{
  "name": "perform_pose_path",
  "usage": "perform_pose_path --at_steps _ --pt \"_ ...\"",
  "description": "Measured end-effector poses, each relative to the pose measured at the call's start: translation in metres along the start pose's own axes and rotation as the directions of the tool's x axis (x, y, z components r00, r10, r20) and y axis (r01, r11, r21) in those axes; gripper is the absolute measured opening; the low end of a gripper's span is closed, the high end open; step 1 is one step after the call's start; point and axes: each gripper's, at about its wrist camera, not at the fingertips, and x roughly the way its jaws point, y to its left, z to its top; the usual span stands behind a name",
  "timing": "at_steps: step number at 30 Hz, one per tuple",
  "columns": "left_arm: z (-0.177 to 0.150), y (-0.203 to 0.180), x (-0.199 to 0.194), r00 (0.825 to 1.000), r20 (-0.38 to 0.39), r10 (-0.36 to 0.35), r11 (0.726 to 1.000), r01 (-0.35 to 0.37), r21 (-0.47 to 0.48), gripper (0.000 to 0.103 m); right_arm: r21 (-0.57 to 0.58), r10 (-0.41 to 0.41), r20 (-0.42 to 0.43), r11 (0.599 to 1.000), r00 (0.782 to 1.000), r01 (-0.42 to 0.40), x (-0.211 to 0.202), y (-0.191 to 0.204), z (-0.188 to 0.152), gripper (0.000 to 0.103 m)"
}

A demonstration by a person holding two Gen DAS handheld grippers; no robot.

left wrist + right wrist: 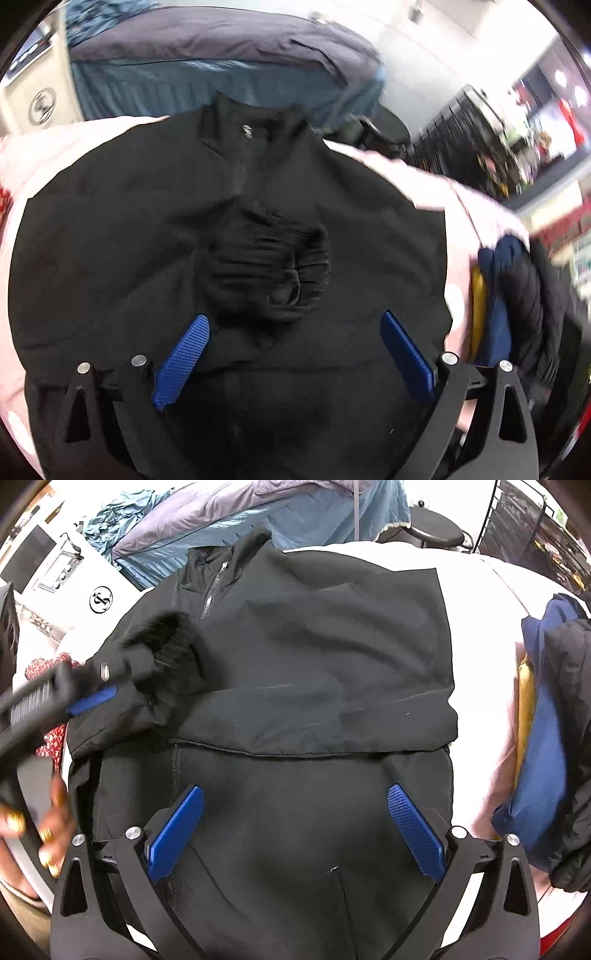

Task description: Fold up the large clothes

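Observation:
A black zip-up jacket lies flat on a pale pink sheet, collar at the far end, one side folded across the body. In the left wrist view the jacket fills the frame, with its ribbed sleeve cuff bunched just ahead of my left gripper, which is open and holds nothing. The left gripper also shows in the right wrist view, at the jacket's left edge by the cuff. My right gripper is open and empty above the jacket's lower half.
A pile of folded clothes, navy, mustard and black, sits at the right edge of the sheet; it also shows in the left wrist view. A blue-covered bed, a black stool and shelves stand behind. Red floral fabric lies at left.

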Motion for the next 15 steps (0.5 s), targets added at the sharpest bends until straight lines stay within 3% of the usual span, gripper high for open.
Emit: perform_pose_path --at_steps 5,10,15 --pt "-0.023 0.005 0.0 0.999 -0.053 -0.014 0.999 0.016 0.037 0.093 -0.01 0.009 -0.026 1.0 1.0 -0.01 0.011 0.008 0.007 0.098" --pt "-0.042 0.051 -0.017 0.999 -0.04 0.007 0.997 -0.01 -0.077 0.094 -0.045 0.039 -0.017 0.998 0.999 -0.04 0.017 0.023 0.012 0.098" --pt "-0.06 0.109 -0.051 0.995 0.039 0.097 0.971 -0.086 -0.223 0.094 -0.056 0.074 -0.021 0.996 0.997 -0.075 0.028 0.041 0.03 0.098"
